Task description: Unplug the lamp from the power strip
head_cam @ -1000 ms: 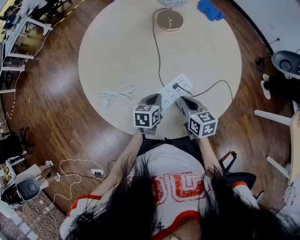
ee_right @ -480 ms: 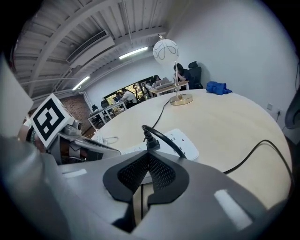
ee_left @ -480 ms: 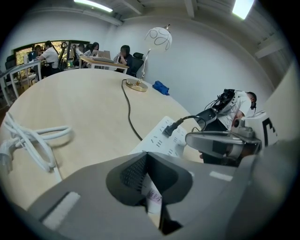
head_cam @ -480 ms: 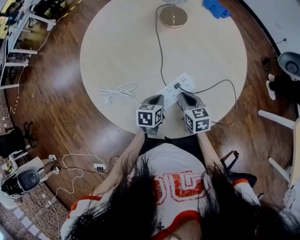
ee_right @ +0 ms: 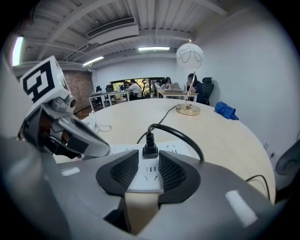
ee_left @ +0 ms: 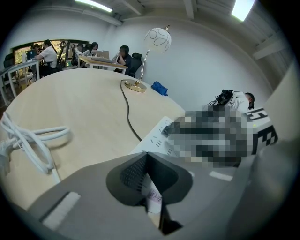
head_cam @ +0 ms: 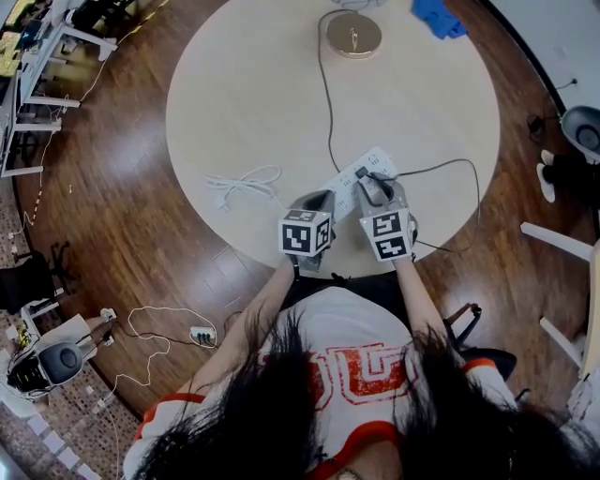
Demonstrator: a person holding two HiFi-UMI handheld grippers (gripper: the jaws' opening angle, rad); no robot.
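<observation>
The white power strip (head_cam: 367,169) lies on the round table (head_cam: 262,84) near its front edge. A black plug (ee_right: 150,149) sits in it, and its black cord (head_cam: 325,94) runs to the lamp's brass base (head_cam: 352,34). The lamp (ee_right: 190,55) has a white globe shade. My right gripper (ee_right: 148,165) is over the strip, its jaws opening. The plug stands just ahead of the pads, untouched, with only the strip's face showing in the gap. My left gripper (ee_left: 145,158) is shut and empty, hovering over the near end of the strip (ee_left: 157,136).
A bundled white cable (head_cam: 239,184) lies on the table left of the strip. A blue cloth (head_cam: 439,17) sits at the far edge by the lamp. A second black cord (head_cam: 450,169) loops off the table's right side. Chairs and people are beyond the table.
My right gripper has moved forward and left onto the power strip, up to the plug. The left gripper has barely shifted.
</observation>
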